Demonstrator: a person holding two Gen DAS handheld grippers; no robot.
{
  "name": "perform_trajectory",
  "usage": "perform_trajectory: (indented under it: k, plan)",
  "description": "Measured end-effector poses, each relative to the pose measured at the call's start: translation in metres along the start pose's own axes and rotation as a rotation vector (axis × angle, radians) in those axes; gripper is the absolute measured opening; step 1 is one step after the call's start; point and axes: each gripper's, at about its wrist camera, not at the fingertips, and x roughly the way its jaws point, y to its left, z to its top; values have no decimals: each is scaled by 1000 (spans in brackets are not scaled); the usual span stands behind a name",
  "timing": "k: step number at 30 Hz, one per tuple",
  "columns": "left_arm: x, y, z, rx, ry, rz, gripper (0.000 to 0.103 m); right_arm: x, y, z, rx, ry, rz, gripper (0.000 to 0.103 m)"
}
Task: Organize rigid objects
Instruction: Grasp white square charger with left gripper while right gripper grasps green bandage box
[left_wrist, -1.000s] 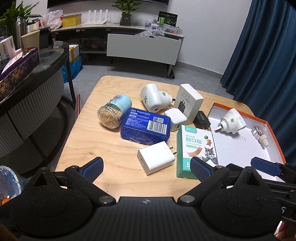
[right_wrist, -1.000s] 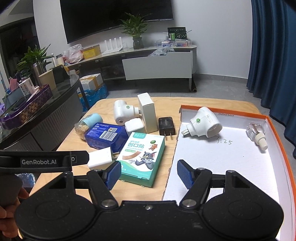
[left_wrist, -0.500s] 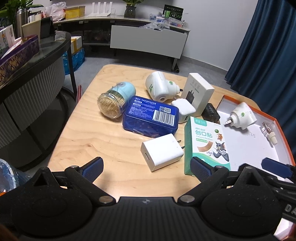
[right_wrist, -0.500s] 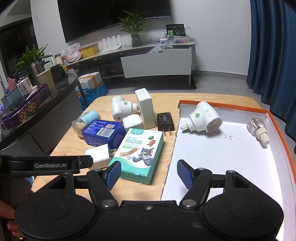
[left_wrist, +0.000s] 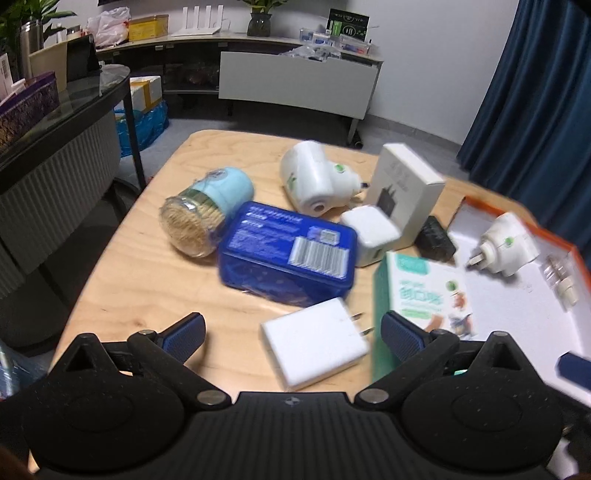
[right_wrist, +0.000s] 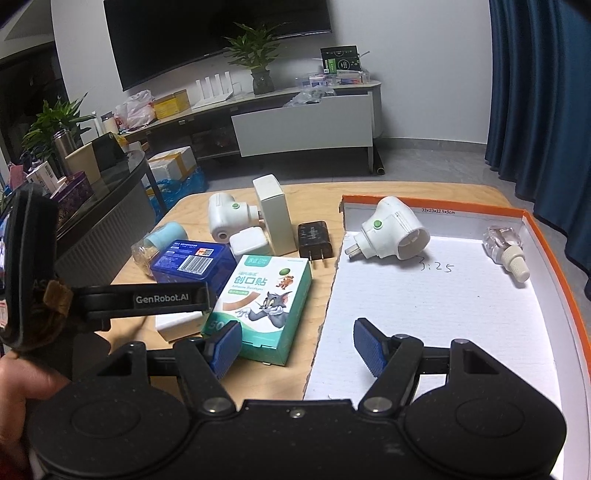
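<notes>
My left gripper (left_wrist: 291, 334) is open, its fingers either side of a white charger (left_wrist: 314, 347) on the wooden table (left_wrist: 122, 280). Beyond lie a blue tin (left_wrist: 291, 254), a toothpick jar (left_wrist: 203, 214), a white plug-in device (left_wrist: 314, 177), a white cube adapter (left_wrist: 373, 236), a white carton (left_wrist: 406, 188), a black adapter (left_wrist: 434, 240) and a green bandage box (left_wrist: 424, 295). My right gripper (right_wrist: 295, 349) is open and empty over the table edge and the orange-rimmed tray (right_wrist: 443, 314), which holds a second plug-in device (right_wrist: 391, 232) and a small bottle (right_wrist: 506, 254).
A dark glass side table (left_wrist: 55, 122) stands to the left. A TV cabinet (right_wrist: 295, 118) and blue curtains (right_wrist: 535, 92) lie behind. The left gripper's body (right_wrist: 147, 299) crosses the right wrist view over the white charger (right_wrist: 177, 323).
My left gripper has moved forward and down toward the white charger, which now sits between its fingers. The right gripper has shifted slightly; the objects have not moved.
</notes>
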Motion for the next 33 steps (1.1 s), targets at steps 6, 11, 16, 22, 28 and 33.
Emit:
perform_trajectory:
  k: [6, 11, 16, 22, 28, 33]
  plan:
    - [-5, 24, -8, -18, 7, 11, 103, 2, -1, -2, 1, 3, 8, 80]
    - [-14, 33, -10, -3, -15, 12, 103, 3, -2, -2, 11, 2, 12, 80]
    - [-5, 21, -10, 18, -8, -4, 103, 4, 4, -2, -4, 10, 21, 80]
    - [1, 12, -17, 85, -59, 16, 88, 8, 6, -1, -9, 20, 15, 80]
    - [-4, 16, -18, 113, -88, -12, 67, 17, 10, 1, 8, 36, 32, 82]
    - [-14, 23, -20, 108, -112, -16, 67, 32, 20, 5, 22, 67, 32, 90]
